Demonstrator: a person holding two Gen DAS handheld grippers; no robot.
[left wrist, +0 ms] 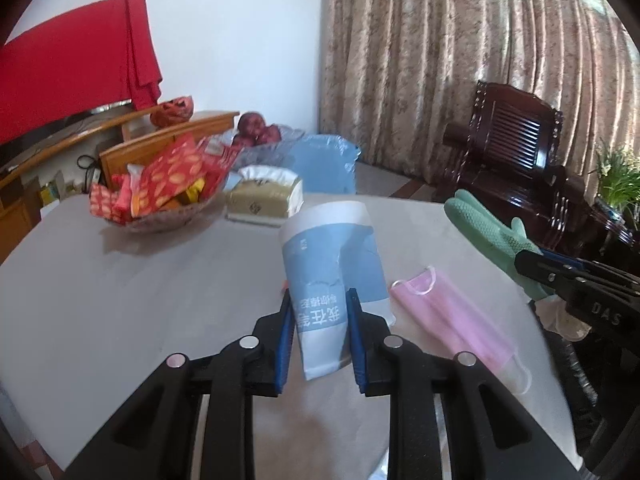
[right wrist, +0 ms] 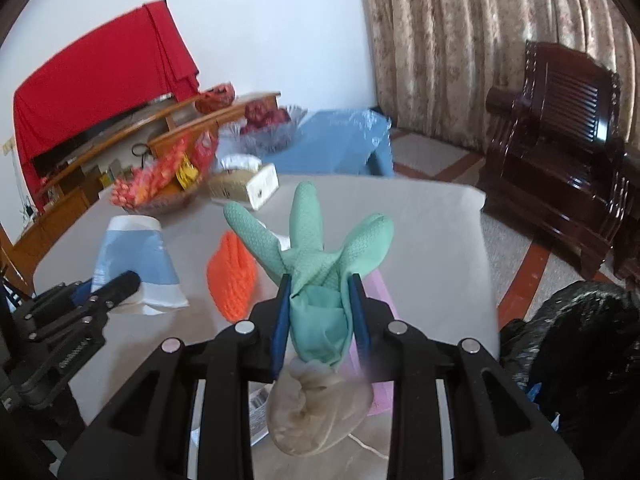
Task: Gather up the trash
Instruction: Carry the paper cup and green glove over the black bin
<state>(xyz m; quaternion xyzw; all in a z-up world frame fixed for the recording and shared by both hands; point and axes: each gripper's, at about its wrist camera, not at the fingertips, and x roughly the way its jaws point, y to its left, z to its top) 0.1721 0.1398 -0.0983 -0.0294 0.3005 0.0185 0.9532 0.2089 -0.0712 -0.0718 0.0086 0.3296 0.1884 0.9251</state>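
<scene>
My left gripper (left wrist: 320, 300) is shut on a crushed blue-and-white paper cup (left wrist: 332, 268) and holds it over the grey table (left wrist: 120, 300). The cup also shows at the left of the right wrist view (right wrist: 132, 256). My right gripper (right wrist: 320, 284) is shut on a green rubber glove (right wrist: 316, 248), whose fingers splay forward; the glove also shows in the left wrist view (left wrist: 488, 232). A pink face mask (left wrist: 452, 312) lies flat on the table right of the cup. An orange mesh piece (right wrist: 232, 276) lies between cup and glove.
A bowl of red snack packets (left wrist: 160, 188), a tissue pack (left wrist: 264, 196) and a fruit bowl (left wrist: 260, 136) stand at the table's far side. A black trash bag (right wrist: 580, 344) sits right of the table. A dark wooden chair (left wrist: 516, 148) stands further right.
</scene>
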